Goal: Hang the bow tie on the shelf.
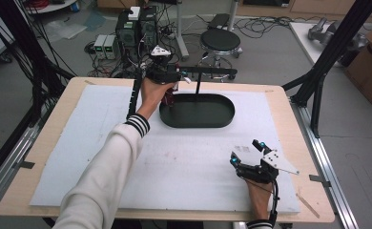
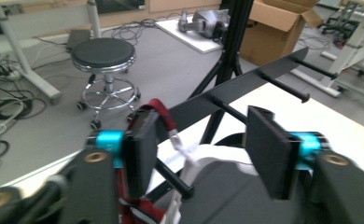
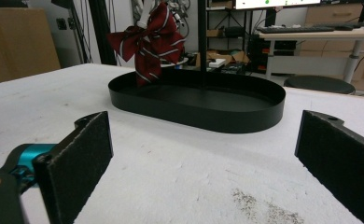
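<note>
Bow tie hung on the rack
Left gripper point(image 2: 199, 154) gapes beside the dark red striped bow tie point(image 3: 148, 39) on the black peg rack point(image 2: 245, 84); right gripper point(image 3: 203, 163) rests open near the table's point(image 1: 279, 102) front edge.

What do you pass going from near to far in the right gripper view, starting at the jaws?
Right gripper with open jaws → bare white table mat → black oval tray → red striped bow hanging over the tray's far end.

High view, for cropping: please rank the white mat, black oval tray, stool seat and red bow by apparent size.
1. White mat, largest.
2. Oval tray.
3. Stool seat; it stands farther from the camera, so it may look smaller than it is.
4. Red bow, mostly hidden behind the hand.
</note>
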A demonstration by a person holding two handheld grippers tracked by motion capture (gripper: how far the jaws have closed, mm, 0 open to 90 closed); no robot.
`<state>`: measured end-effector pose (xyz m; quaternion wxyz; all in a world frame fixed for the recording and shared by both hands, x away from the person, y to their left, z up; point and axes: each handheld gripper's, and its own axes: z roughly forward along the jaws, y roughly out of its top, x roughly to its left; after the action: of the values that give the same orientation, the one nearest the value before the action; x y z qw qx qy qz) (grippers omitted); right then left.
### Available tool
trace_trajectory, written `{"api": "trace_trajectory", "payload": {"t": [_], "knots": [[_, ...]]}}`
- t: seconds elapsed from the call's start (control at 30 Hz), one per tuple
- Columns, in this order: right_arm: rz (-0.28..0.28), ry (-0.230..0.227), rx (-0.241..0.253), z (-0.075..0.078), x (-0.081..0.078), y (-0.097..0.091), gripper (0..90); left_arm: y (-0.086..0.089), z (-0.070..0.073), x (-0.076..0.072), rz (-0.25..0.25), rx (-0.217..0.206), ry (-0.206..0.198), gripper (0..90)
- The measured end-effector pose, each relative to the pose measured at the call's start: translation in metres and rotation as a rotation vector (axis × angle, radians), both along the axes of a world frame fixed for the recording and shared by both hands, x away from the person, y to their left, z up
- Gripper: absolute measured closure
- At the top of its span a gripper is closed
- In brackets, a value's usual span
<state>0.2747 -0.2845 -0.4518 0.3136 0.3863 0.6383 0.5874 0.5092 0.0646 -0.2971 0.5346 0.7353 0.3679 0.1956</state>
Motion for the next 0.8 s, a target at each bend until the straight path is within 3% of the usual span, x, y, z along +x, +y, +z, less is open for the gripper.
{"api": "trace_trajectory", "payload": {"t": [0.2,0.4,0.63,0.8], "knots": [[0.001,0.007,0.003,0.000,-0.001,0.001,3.1,0.002,0.003,-0.002,-0.042,-0.051,0.030,32.0],[0.001,0.001,-0.004,0.000,0.000,0.001,3.1,0.006,0.008,-0.005,-0.089,-0.106,0.064,28.6],[-0.001,-0.004,-0.007,0.000,0.000,0.001,3.0,0.001,0.007,-0.009,-0.122,-0.102,0.097,26.1],[-0.002,-0.002,-0.002,0.000,-0.001,0.001,3.0,-0.008,0.002,-0.011,-0.128,-0.093,0.096,26.1]]}}
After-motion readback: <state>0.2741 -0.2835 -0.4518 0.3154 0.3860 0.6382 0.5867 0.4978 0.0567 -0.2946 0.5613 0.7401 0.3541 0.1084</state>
